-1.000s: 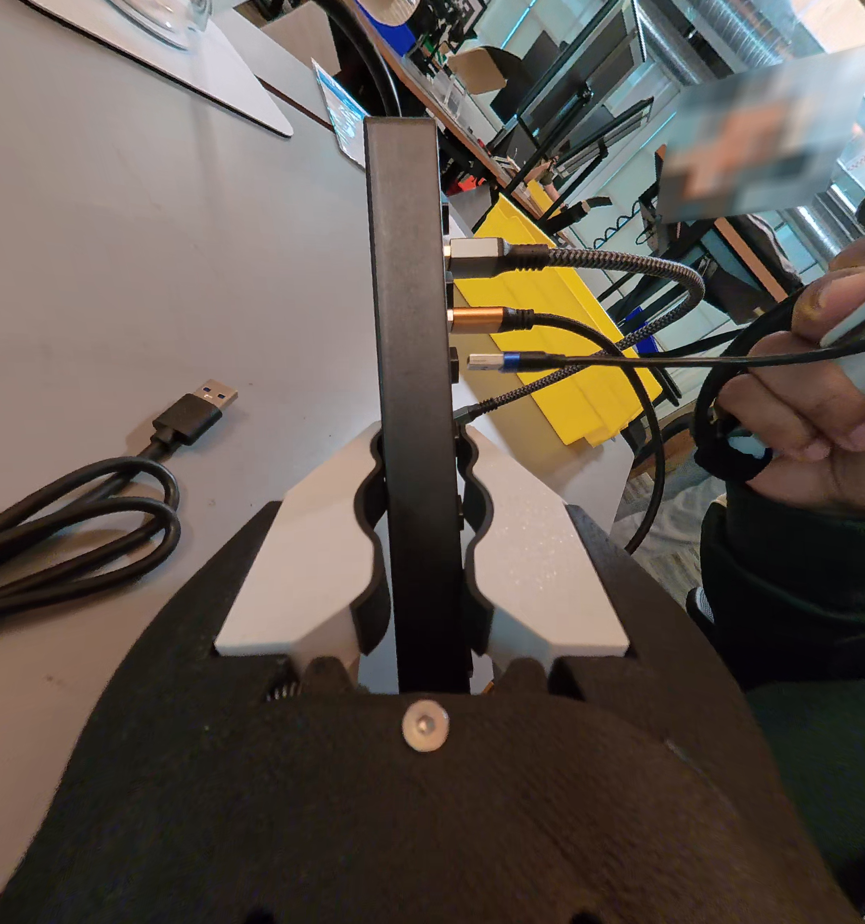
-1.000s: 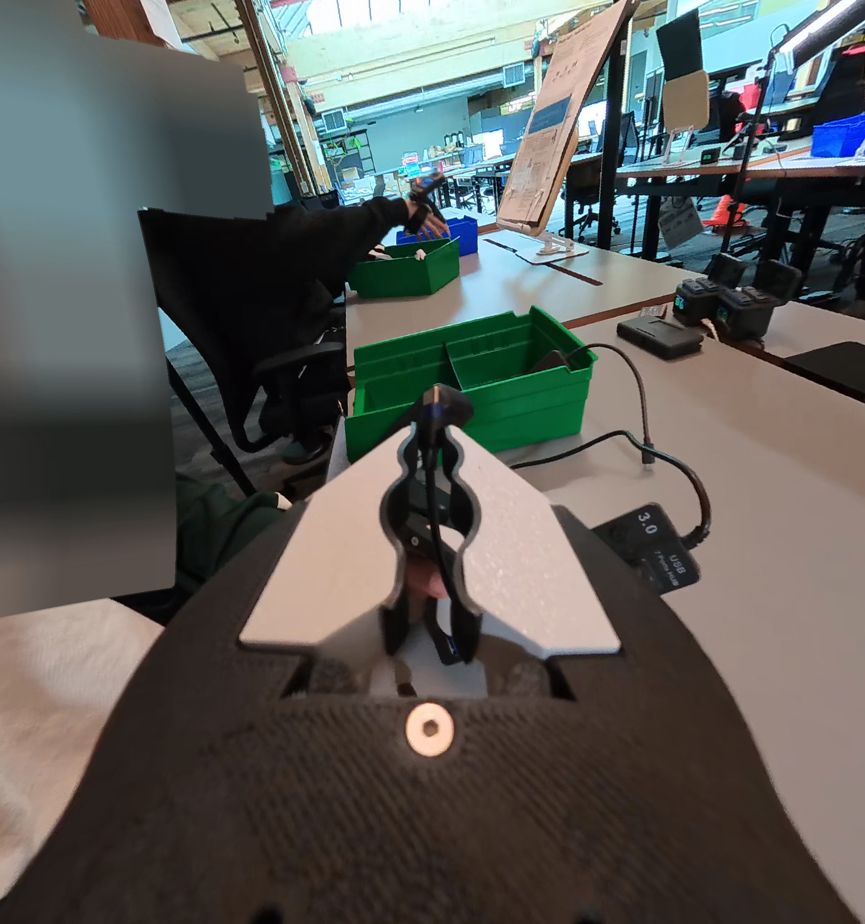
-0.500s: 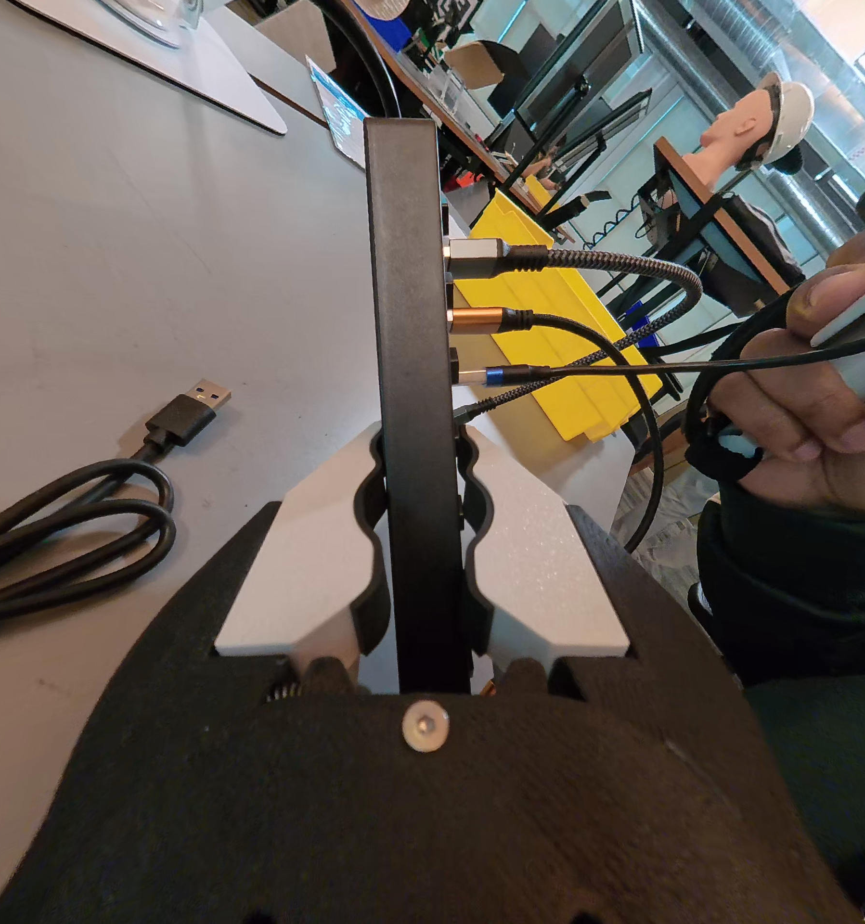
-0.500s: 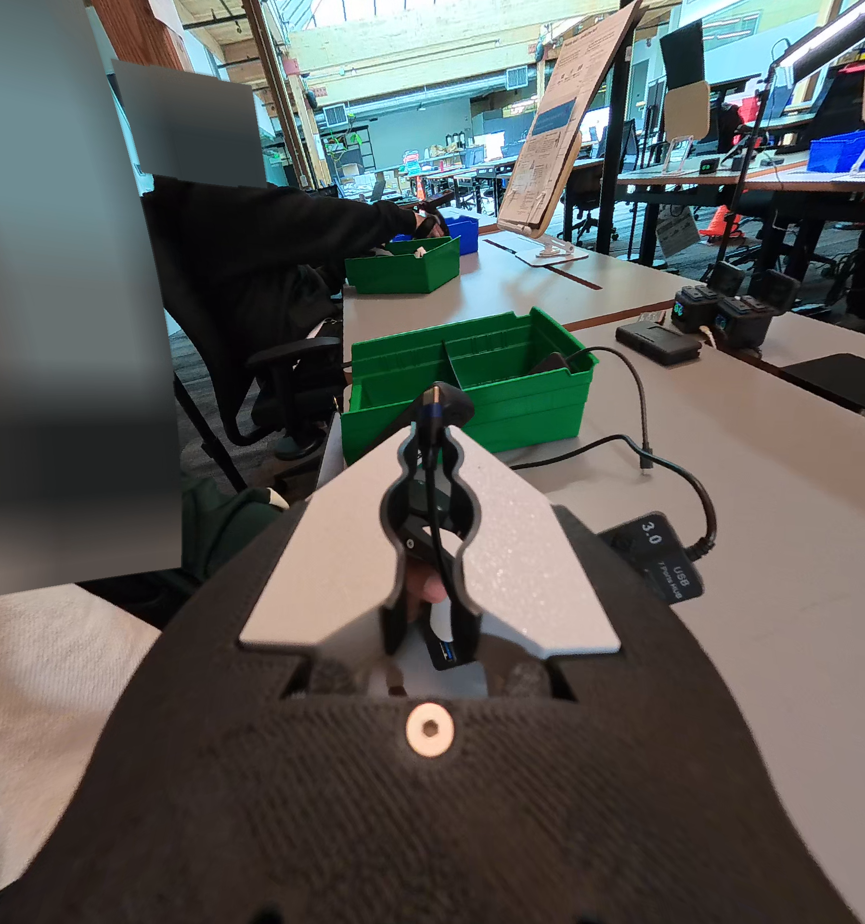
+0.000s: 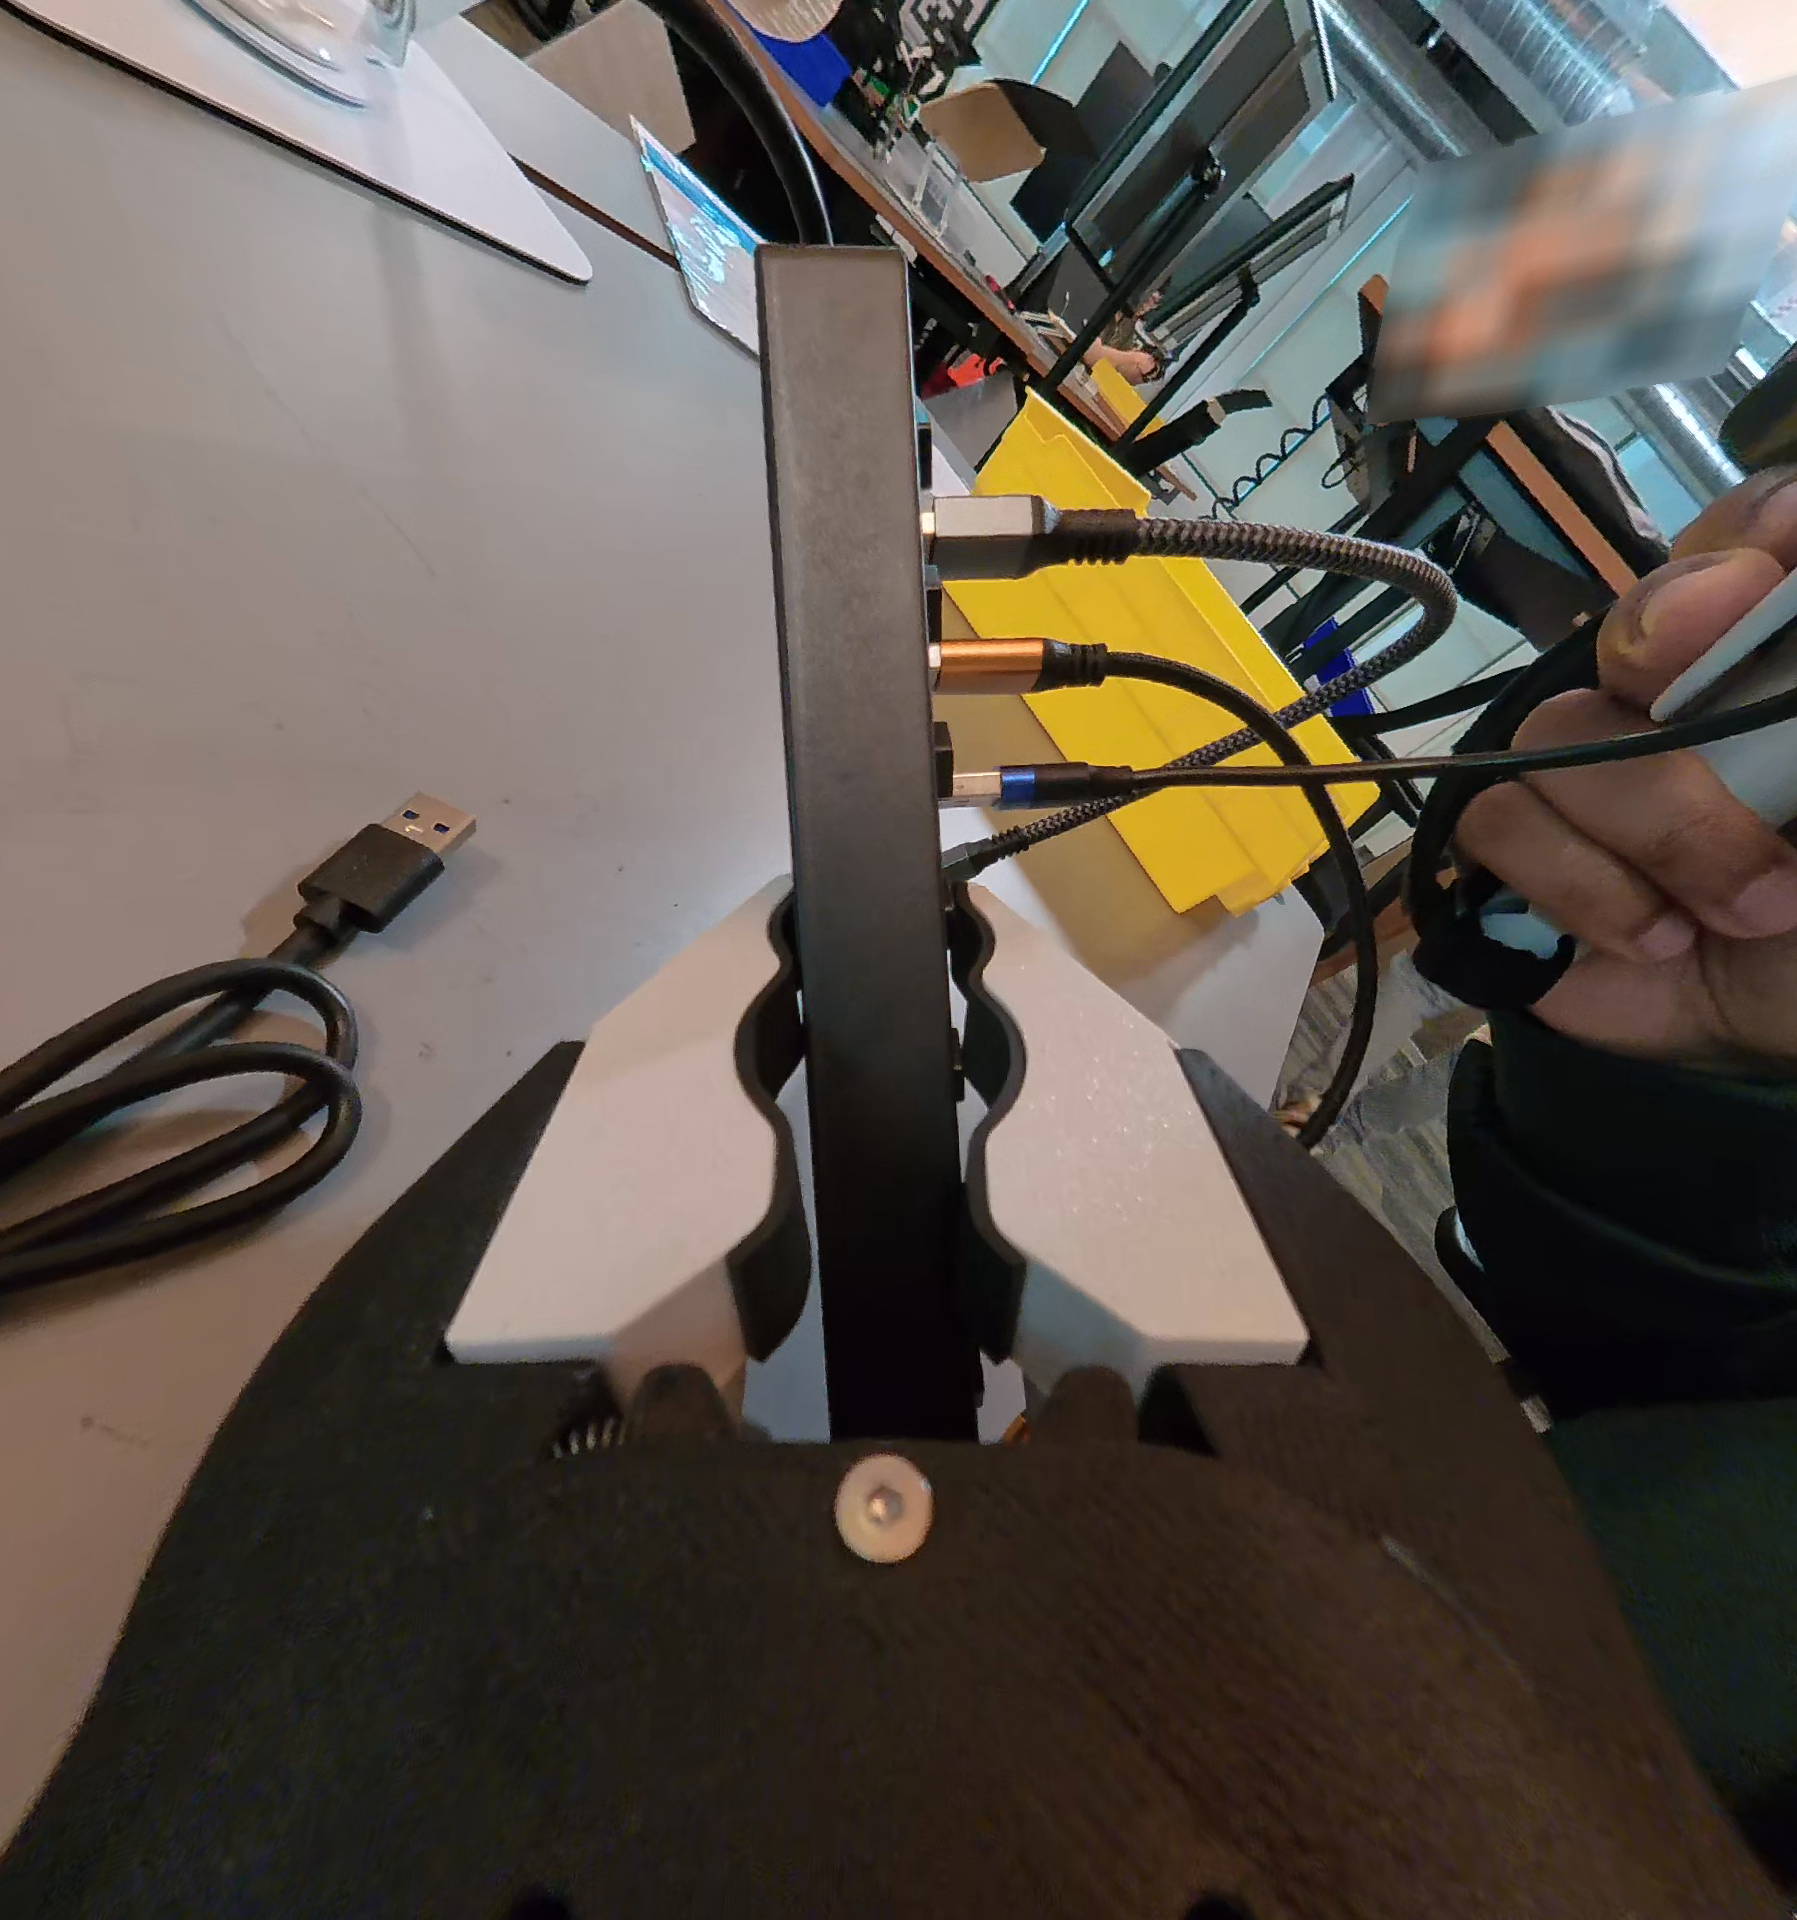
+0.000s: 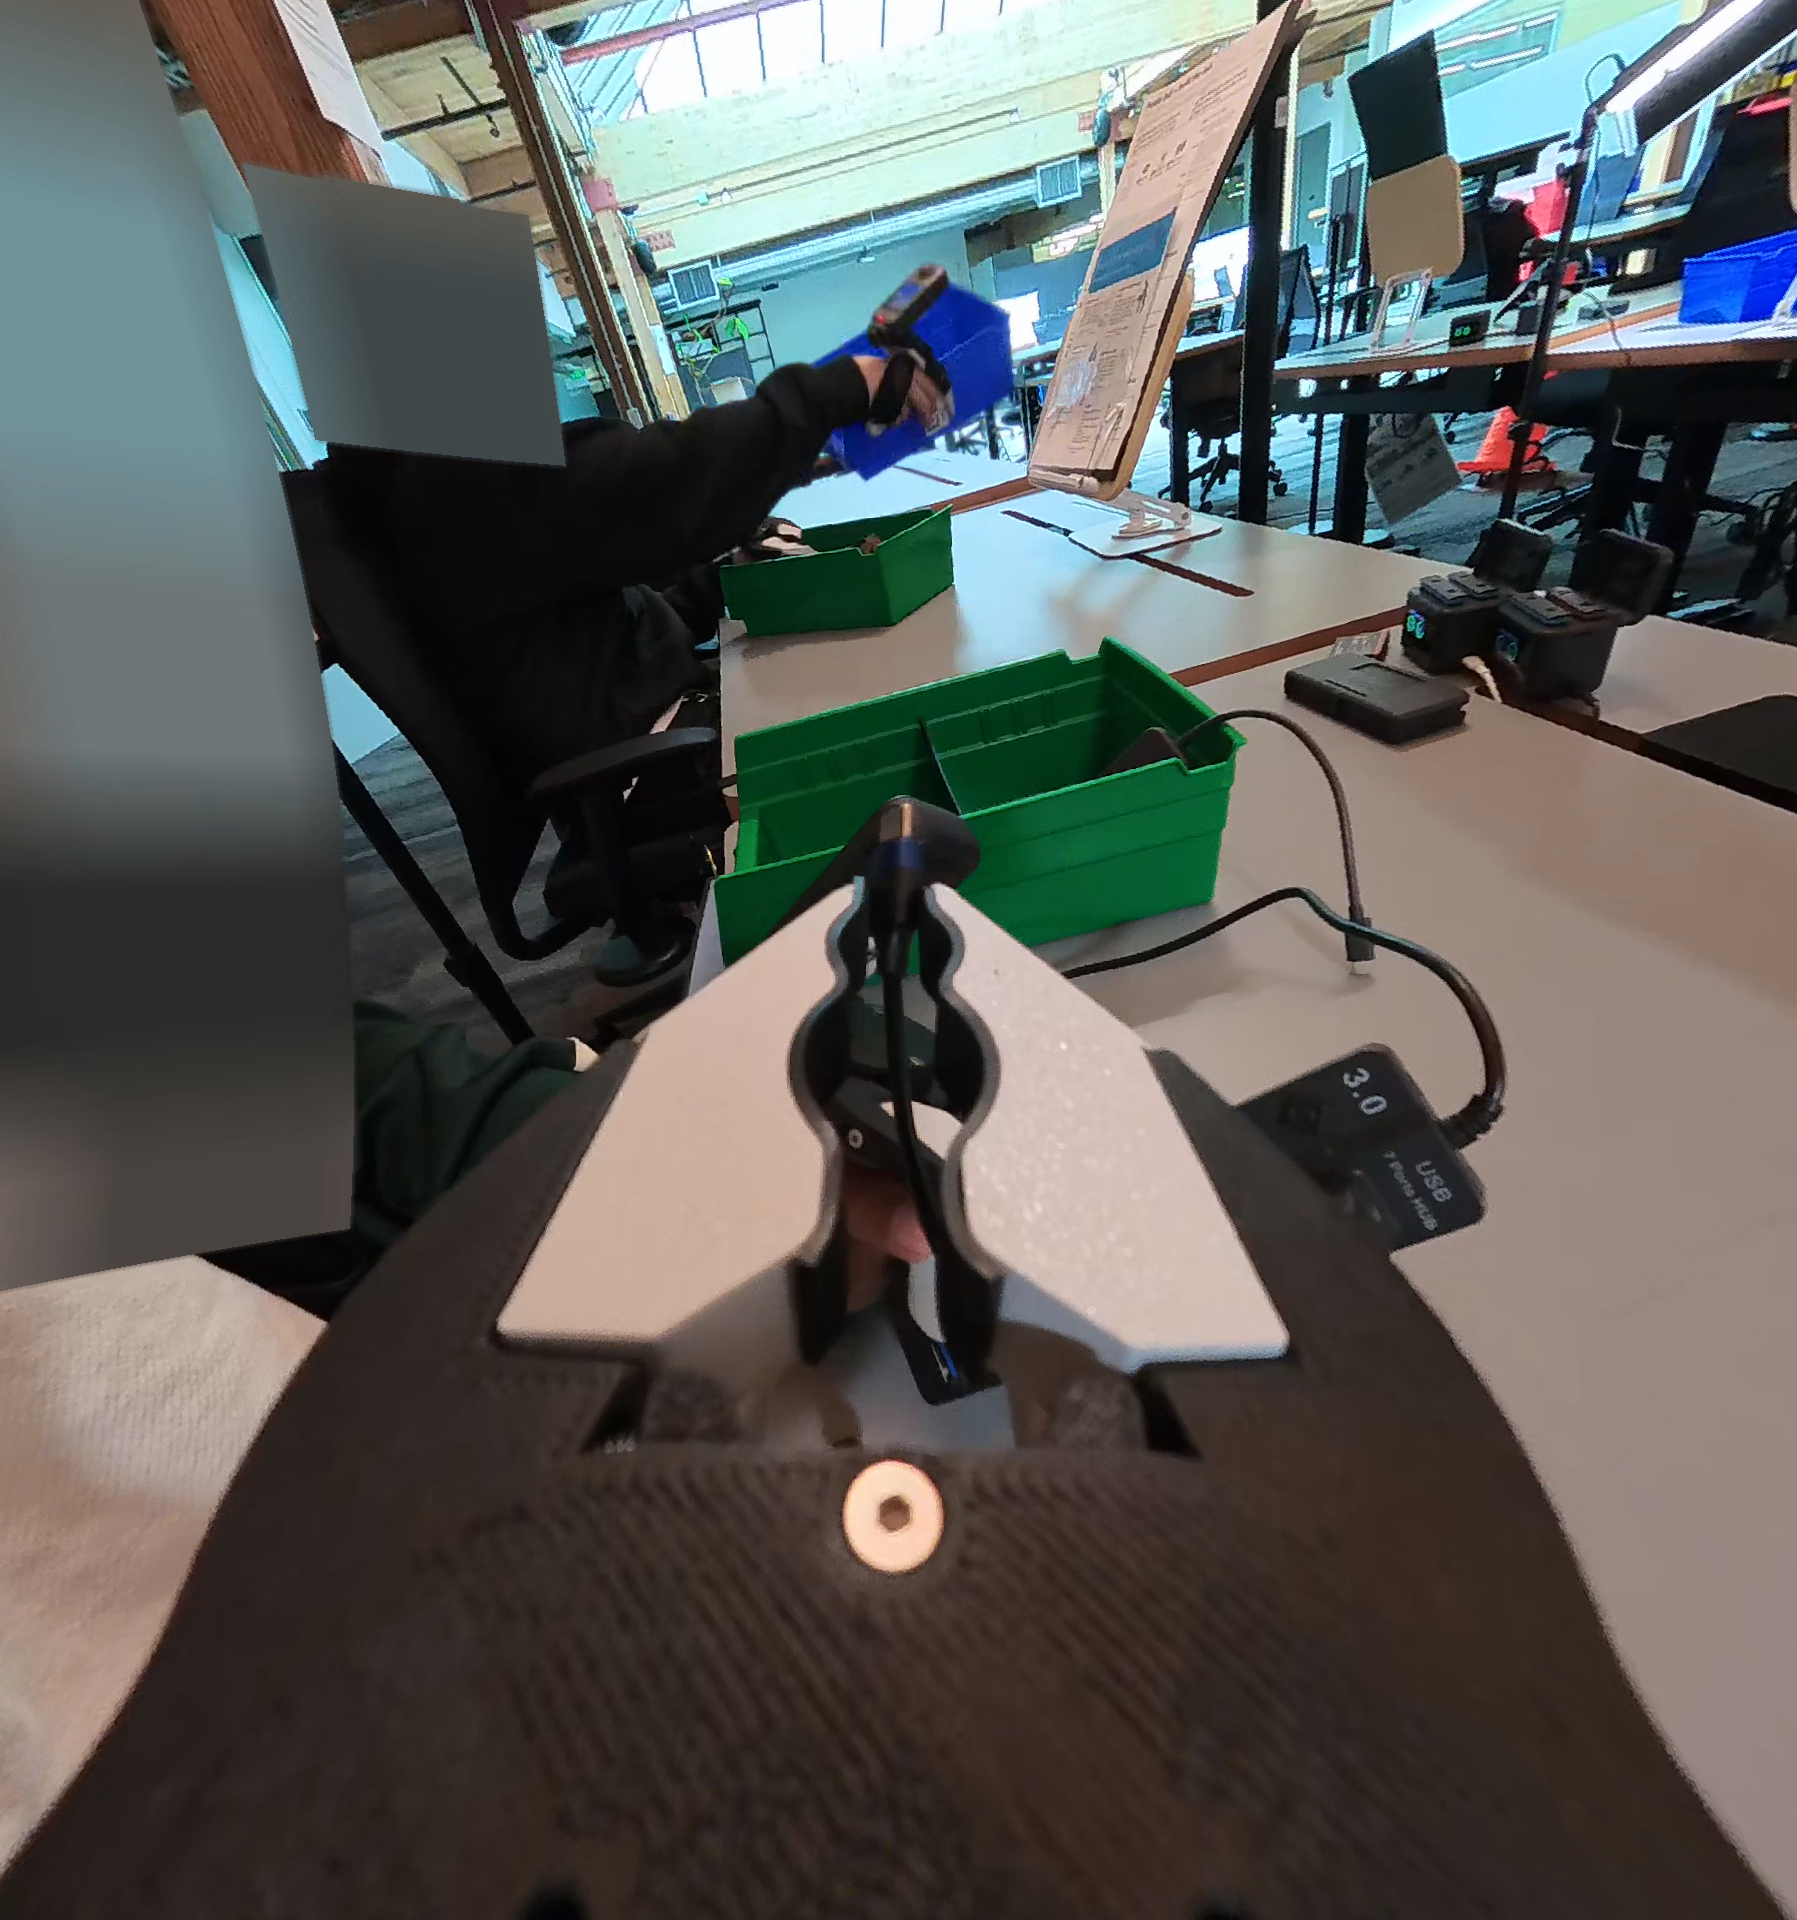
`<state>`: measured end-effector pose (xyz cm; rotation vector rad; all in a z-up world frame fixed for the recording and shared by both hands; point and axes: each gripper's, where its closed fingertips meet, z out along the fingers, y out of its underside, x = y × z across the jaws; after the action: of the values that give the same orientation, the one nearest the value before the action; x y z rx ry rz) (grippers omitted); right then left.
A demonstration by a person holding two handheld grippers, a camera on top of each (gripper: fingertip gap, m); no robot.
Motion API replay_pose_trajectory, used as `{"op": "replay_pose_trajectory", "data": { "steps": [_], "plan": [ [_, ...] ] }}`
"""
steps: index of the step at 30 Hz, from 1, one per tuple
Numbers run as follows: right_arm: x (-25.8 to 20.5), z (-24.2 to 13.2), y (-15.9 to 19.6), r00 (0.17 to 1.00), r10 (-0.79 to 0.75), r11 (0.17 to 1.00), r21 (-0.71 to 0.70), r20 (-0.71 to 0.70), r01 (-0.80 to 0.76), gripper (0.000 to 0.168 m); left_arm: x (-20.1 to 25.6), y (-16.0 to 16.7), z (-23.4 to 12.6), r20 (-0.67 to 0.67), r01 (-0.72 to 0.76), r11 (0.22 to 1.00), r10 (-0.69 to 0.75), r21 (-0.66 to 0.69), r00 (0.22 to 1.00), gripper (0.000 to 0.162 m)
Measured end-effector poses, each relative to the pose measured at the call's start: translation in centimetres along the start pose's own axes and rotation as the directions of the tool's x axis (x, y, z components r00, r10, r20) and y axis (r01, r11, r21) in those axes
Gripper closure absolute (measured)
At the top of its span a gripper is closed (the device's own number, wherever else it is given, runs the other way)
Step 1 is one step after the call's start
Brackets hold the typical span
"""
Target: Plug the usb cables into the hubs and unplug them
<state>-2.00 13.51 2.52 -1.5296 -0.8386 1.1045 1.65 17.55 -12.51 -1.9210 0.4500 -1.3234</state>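
Left gripper [image 5: 878, 914] fingers clamped on upright black USB hub bar [image 5: 852, 727]; right gripper [image 6: 899, 914] fingers pinched on thin black blue-collared cable [image 6: 902, 1039], its plug [image 5: 1019, 784] at the hub's port.

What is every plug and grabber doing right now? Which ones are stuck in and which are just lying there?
left gripper: shut on the black hub, held upright.
right gripper: shut on the thin black cable.
silver plug: plugged into the hub.
gold plug: plugged in.
blue plug: at the hub's port, metal tip partly showing.
loose black cable: unplugged, coiled on the table.
second hub: lying flat, no plugs seen in it.
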Motion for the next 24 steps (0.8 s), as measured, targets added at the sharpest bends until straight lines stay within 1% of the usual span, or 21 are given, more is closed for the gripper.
{"op": "replay_pose_trajectory", "data": {
  "steps": [1,4,10,16,21,24],
  "plan": [
    [0.0,0.0,0.0,1.0,0.003,1.0,0.002,0.003,-0.003,0.16,0.0,0.0,0.0,-0.002,0.003,1.0,-0.003,0.0,1.0,0.139],
    [0.0,0.1,-0.1,1.0,0.005,1.0,0.01,-0.001,-0.005,0.16,0.2,0.0,0.0,-0.03,0.039,0.999,-0.039,-0.002,0.999,0.138],
    [0.2,0.0,-0.5,1.0,0.009,1.0,0.019,-0.006,-0.009,0.161,1.1,0.2,0.1,-0.136,0.209,0.978,-0.209,-0.014,0.969,0.139],
    [-0.3,0.4,-0.5,1.0,0.023,1.0,0.013,0.018,-0.023,0.161,0.9,1.2,0.5,-0.102,0.194,0.979,-0.2,-0.067,0.974,0.139],
    [0.2,0.4,-0.3,1.0,0.017,1.0,0.01,-0.01,-0.017,0.161,1.0,1.5,0.6,-0.103,0.198,0.977,-0.206,-0.081,0.973,0.139],
    [0.5,0.3,-0.4,0.999,0.04,0.999,0.02,-0.017,-0.04,0.16,1.0,1.5,0.6,-0.103,0.2,0.976,-0.208,-0.082,0.973,0.139]
  ]
}}
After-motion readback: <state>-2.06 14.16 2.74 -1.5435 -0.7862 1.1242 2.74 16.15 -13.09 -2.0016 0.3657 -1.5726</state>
